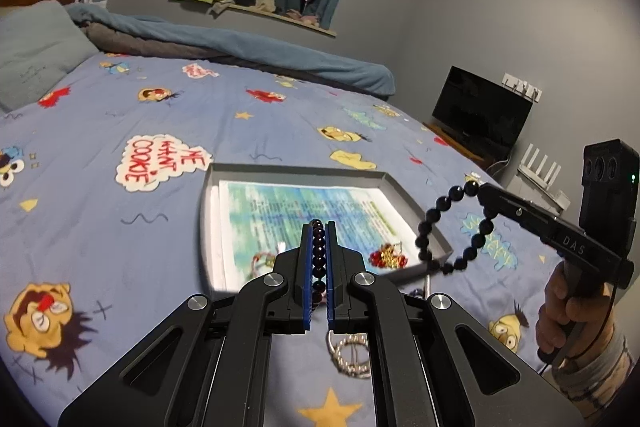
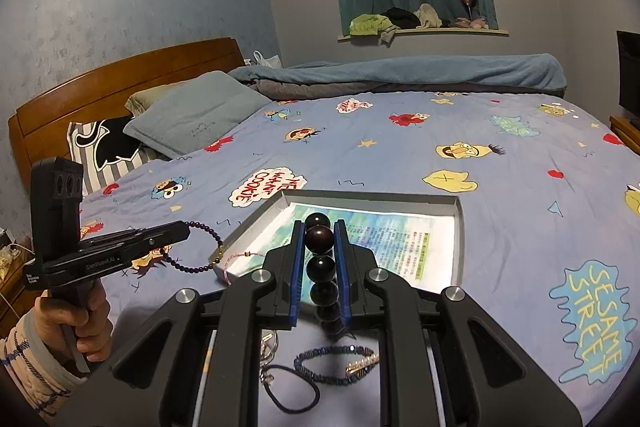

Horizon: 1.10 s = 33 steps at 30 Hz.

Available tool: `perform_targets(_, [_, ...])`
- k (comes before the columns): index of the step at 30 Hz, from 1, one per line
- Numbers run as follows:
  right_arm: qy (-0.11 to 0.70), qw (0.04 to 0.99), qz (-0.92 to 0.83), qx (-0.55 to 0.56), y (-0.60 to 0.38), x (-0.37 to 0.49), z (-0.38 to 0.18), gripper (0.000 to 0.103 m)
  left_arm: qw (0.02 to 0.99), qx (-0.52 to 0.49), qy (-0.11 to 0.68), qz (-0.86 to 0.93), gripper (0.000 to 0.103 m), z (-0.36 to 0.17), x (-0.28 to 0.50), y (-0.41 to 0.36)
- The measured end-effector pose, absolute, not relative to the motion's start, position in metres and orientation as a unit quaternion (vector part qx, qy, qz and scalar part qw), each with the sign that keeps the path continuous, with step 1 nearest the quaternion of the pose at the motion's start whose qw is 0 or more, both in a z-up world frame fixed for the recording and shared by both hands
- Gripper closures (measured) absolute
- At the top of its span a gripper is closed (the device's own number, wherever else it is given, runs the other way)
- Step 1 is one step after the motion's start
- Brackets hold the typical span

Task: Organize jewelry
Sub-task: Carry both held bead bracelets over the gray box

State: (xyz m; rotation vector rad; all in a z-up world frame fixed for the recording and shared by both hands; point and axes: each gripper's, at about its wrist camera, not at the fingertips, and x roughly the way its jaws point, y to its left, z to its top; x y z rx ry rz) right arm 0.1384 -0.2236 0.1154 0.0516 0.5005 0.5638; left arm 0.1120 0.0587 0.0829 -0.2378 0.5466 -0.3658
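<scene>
beaded strands, both of them: loose, floppy loops that sag from wherever you pinch, so expect swing. your left gripper has its jaws clenched on the thin bracelet, small dark purple beads, light; in the right view it hangs in the air beside the tray's near left corner. your right gripper has its jaws clenched on the big bracelet, large glossy black beads, likely heavier and slick, so i'd hold between two beads rather than on a crown. it dangles over the tray's right corner in the left view.

tray sits on the bed, shallow grey walls, printed sheet inside.

counts:
- trays: one
- held bracelets: two
- in tray: one red-gold piece, small, fiddly, probably snags; one pink cord draped over the left wall
- on bed under grippers: one silver chain pile, one blue braided bracelet, one black cord loop; a bit of silver sits beside that loop too, can't tell if it's the same chain.

lower slowly and let each strand pool before releasing.
</scene>
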Motion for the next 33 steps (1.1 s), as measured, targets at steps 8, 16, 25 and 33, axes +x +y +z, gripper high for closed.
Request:
perform_targets(8, [0.255, 0.927, 0.273, 0.032, -0.216, 0.159, 0.11, 0.089, 0.934, -0.113, 0.276, -0.194, 0.097, 0.084, 0.141, 0.046])
perform_targets(16, [0.295, 0.917, 0.262, 0.058, -0.22, 0.19, 0.085, 0.089, 0.923, -0.111, 0.314, -0.191, 0.097, 0.057, 0.172, 0.031])
perform_targets(25, [0.342, 0.909, 0.227, 0.068, -0.233, 0.214, 0.046, 0.089, 0.915, -0.113, 0.362, -0.139, 0.097, 0.018, 0.19, 0.043])
perform_targets(33, [0.358, 0.909, 0.204, 0.06, -0.237, 0.216, 0.033, 0.067, 0.923, -0.106, 0.347, -0.13, 0.055, 0.021, 0.184, 0.047])
